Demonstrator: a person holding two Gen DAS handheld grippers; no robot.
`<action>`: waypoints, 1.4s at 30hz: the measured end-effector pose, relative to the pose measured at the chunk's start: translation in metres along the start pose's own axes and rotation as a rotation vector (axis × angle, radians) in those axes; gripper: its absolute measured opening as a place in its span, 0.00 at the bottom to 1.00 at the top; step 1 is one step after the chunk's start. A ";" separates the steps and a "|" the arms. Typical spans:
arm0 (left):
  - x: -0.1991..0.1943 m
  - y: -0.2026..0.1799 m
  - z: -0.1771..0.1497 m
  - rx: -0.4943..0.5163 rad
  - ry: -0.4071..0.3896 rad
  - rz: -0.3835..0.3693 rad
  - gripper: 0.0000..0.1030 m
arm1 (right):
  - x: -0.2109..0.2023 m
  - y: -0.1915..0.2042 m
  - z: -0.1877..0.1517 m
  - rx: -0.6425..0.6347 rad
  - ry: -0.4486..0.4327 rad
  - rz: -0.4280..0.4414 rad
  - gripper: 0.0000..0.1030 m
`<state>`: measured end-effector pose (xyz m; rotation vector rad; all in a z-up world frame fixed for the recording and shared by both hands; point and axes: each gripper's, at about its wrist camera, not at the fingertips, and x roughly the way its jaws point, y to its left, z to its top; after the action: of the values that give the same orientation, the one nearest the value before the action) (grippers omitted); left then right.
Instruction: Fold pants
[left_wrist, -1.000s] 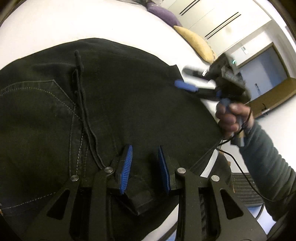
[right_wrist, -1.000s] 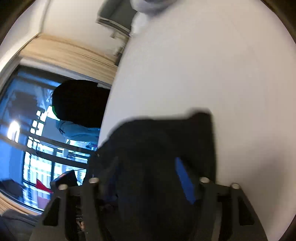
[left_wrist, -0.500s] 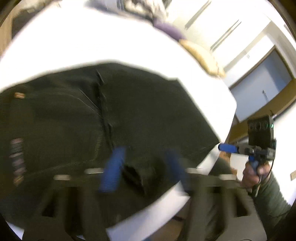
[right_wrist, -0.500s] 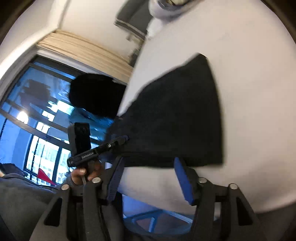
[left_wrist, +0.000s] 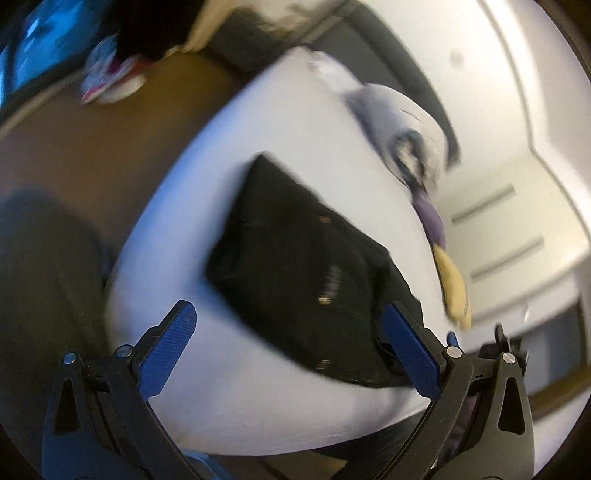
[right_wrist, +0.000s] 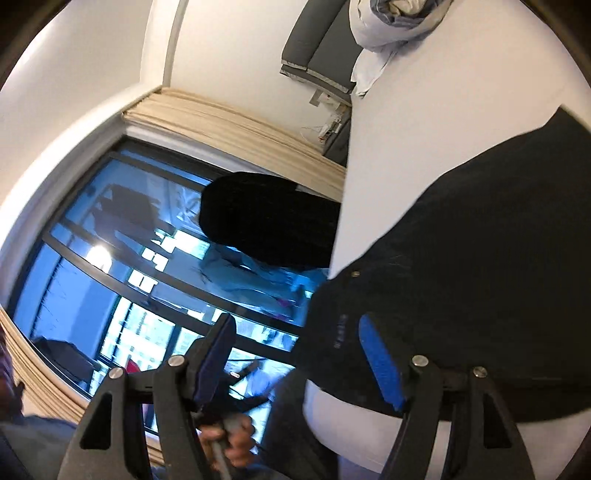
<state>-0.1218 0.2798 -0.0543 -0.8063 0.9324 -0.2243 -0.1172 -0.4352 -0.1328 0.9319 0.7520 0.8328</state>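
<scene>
The black pants (left_wrist: 306, 273) lie folded into a compact rectangle on the white table (left_wrist: 258, 398). In the right wrist view the pants (right_wrist: 480, 280) fill the right side, near the table edge. My left gripper (left_wrist: 295, 358) is wide open and empty, pulled back above the table's near edge. My right gripper (right_wrist: 299, 362) is open and empty, held off the table's side; its right finger (right_wrist: 380, 365) overlaps the pants' edge in view.
A crumpled white and grey cloth (left_wrist: 402, 125) lies at the table's far end, also in the right wrist view (right_wrist: 391, 22). Purple (left_wrist: 430, 221) and yellow (left_wrist: 452, 280) cushions sit beyond the right edge. Brown floor (left_wrist: 92, 147) lies to the left. A window (right_wrist: 110, 258) is behind.
My left gripper let go of the pants, opened wide and drew back from the table. My right gripper released the fabric and swung out past the table's side.
</scene>
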 end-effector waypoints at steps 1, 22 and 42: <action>0.001 0.011 0.003 -0.043 0.009 -0.010 0.99 | 0.007 0.001 -0.002 0.012 0.005 0.009 0.71; 0.088 0.067 0.010 -0.440 0.098 -0.147 0.21 | 0.014 -0.008 0.003 0.054 0.035 -0.062 0.68; 0.083 -0.014 0.062 -0.179 0.073 -0.092 0.13 | 0.046 -0.078 0.041 0.096 0.224 -0.464 0.62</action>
<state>-0.0211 0.2612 -0.0755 -1.0127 0.9946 -0.2541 -0.0398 -0.4386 -0.1948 0.7122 1.1584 0.4969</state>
